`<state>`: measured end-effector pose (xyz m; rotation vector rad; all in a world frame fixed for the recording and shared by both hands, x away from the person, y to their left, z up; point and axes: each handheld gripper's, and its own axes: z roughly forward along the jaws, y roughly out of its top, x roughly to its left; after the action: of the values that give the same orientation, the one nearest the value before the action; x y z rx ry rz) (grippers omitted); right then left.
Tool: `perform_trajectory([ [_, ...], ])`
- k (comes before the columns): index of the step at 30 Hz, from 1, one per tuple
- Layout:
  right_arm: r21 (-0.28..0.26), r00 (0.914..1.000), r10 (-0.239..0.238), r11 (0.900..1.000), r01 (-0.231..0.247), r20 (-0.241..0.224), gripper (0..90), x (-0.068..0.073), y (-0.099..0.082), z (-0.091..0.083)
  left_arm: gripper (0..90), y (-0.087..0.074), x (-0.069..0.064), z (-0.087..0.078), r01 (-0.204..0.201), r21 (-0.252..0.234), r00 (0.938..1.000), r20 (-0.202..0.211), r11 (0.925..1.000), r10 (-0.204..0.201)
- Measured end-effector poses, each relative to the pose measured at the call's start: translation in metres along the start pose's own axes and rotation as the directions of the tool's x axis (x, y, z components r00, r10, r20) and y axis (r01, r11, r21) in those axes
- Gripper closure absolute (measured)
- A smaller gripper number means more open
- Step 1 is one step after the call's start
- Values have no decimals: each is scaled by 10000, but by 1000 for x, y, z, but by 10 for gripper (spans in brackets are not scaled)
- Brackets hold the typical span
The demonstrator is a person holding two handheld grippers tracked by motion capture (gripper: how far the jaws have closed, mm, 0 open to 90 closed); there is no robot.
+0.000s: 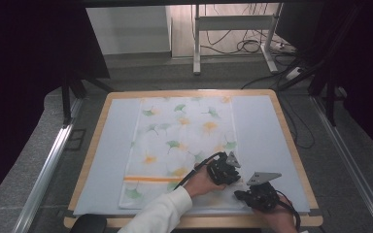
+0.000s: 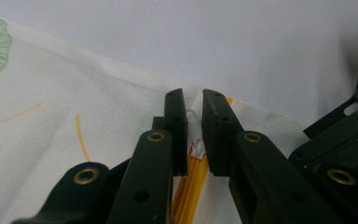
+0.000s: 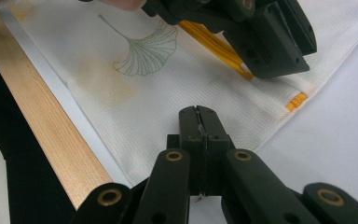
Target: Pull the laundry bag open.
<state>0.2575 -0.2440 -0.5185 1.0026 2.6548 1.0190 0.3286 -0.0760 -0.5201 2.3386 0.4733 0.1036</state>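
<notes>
High view placed us above a wooden-edged surface (image 1: 90,155) covered by a pale sheet (image 1: 262,131), on which a white fabric pouch (image 1: 184,145) printed with green and yellow ginkgo leaves lay flat. Near its lower right corner we saw the left tool (image 1: 226,171) held by a hand (image 1: 201,182) in a white sleeve (image 1: 160,213), with the right tool (image 1: 257,195) just beside it toward the near edge. Left gripper view showed us that tool's jaws slightly parted around a small translucent zipper pull (image 2: 195,128) at the end of an orange zipper (image 2: 189,186); we could not tell whether they pinched it. Right gripper view showed us the right tool (image 3: 199,122) with its jaws pressed together over the pouch's edge, cloth seemingly caught between them, the orange zipper end (image 3: 297,101) near the corner.
</notes>
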Motion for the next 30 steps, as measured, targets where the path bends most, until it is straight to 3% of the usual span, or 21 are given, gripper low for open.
perform_trajectory([
  [6, -8, 10000, -12, 10000, 12, 4, 888, 0, 0, 0, 791, -2, 3, 0, 302, 13, 9993, 203, 9995, -302],
  [9, -5, 10000, -12, 10000, 12, -8, 888, 0, 0, 0, 803, -2, 2, -2, 237, -8, 9995, 186, 9997, -236],
  [14, -5, 10000, -16, 10000, 16, -9, 888, 0, 0, 0, 834, -2, 2, -3, 231, 26, 9983, 527, 9997, -232],
  [21, -21, 10000, -38, 10000, 38, -39, 888, -1, 0, 0, 845, -3, -3, -3, -266, -18, 9995, 144, 9996, 267],
  [30, -1, 9999, 16, 10000, -16, -145, 889, -3, 0, 0, 848, -5, 0, -5, -155, 58, 9996, 236, 9999, 154],
])
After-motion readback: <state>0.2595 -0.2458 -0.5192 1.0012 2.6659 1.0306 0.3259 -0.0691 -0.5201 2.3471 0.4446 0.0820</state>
